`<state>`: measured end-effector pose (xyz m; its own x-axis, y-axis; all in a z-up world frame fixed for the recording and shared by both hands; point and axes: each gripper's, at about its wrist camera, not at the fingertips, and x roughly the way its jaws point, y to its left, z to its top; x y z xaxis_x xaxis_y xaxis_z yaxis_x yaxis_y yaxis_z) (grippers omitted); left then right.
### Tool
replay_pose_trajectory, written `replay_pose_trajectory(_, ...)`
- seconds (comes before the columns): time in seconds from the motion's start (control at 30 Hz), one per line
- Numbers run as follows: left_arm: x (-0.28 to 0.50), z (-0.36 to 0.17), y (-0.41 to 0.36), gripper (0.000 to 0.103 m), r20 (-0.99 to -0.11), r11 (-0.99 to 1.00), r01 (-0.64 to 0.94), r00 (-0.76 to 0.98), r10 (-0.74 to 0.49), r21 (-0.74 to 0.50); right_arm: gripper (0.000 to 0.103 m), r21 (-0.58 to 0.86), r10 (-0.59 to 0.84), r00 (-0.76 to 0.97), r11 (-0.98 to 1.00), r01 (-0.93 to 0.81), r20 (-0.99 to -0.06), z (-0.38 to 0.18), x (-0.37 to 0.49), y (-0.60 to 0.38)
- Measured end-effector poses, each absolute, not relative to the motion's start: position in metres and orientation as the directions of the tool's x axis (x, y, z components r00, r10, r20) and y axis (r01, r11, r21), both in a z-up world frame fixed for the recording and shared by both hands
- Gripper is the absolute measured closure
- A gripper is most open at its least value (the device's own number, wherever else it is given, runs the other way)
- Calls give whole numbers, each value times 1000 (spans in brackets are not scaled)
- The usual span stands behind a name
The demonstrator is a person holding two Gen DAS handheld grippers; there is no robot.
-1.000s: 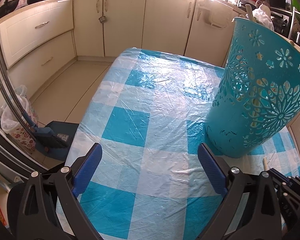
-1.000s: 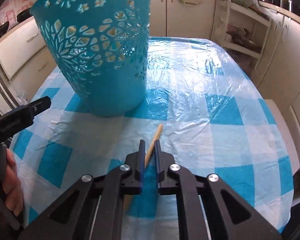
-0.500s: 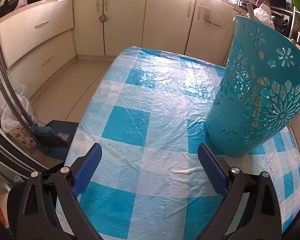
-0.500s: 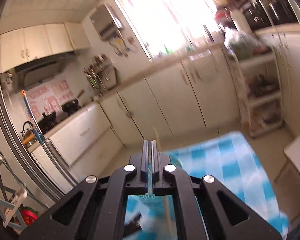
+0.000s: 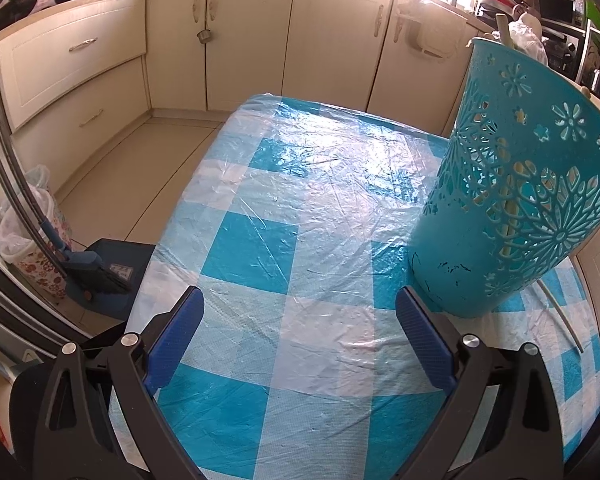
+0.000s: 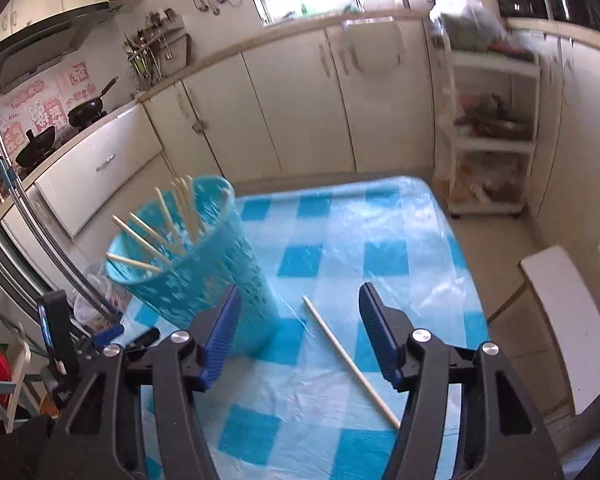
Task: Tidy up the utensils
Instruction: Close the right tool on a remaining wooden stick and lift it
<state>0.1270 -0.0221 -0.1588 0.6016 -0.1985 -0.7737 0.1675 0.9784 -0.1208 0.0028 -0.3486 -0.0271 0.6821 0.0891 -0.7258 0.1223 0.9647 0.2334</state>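
1. One teal cut-out basket (image 6: 204, 276) on the checked tablecloth (image 6: 340, 264), at ten o'clock from the right gripper (image 6: 300, 336) in the right wrist view; same basket (image 5: 512, 208) at two o'clock from the left gripper (image 5: 300, 340) in the left wrist view.
2. About seven pale chopsticks (image 6: 168, 224) leaning out of the basket mouth, tips fanned toward ten and eleven o'clock; exact count unsure where they overlap.
3. One single chopstick (image 6: 348, 360) flat on the tablecloth, just beside the basket base, running from eleven to five o'clock between the right gripper's blue pads (image 6: 224, 336); apart from both pads, well below them.
4. Same loose chopstick (image 5: 560, 312) visible at three o'clock in the left wrist view, partly behind the basket.
5. Two grippers: right one with jaws opening, nothing clamped; left one spread wide over bare cloth, nothing between its pads (image 5: 176, 332).
6. Against a second ago: right gripper then clenched on a chopstick low at the table, now higher up, looking down into the basket, stick let go.
7. Half a second ago: right gripper clamped on a stick raised above the basket; now released.
8. Left gripper, basket and cloth unchanged across the earlier views.
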Motion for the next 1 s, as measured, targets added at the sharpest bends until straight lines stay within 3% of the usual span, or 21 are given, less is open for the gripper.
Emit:
replay_pose_trajectory(0.07,127,-159,-23,10,-776,979,165,600,-194,-117,43,181,82,638,979,92,-766,-41,9,-349)
replay_pose_trajectory(0.2,128,-159,-25,10,-780,980,164,597,-187,-109,55,110,101,523,994,-13,-846,-78,27,-338)
replay_pose_trajectory(0.47,130,-162,-29,10,-789,983,160,590,-172,-94,77,11,101,428,978,-207,-898,-123,61,-298)
replay_pose_trajectory(0.63,131,-163,-32,10,-793,983,160,587,-164,-85,97,-21,69,413,978,-209,-908,-135,60,-296)
replay_pose_trajectory(0.7,130,-162,-32,10,-793,984,161,587,-162,-82,97,0,68,435,988,-156,-898,-126,52,-303)
replay_pose_trajectory(0.87,131,-163,-32,10,-793,984,160,587,-163,-84,97,261,218,628,965,-24,-747,-43,14,-333)
replay_pose_trajectory(1.0,130,-162,-33,10,-793,983,165,588,-161,-77,97,413,298,810,908,-76,-506,42,-4,-335)
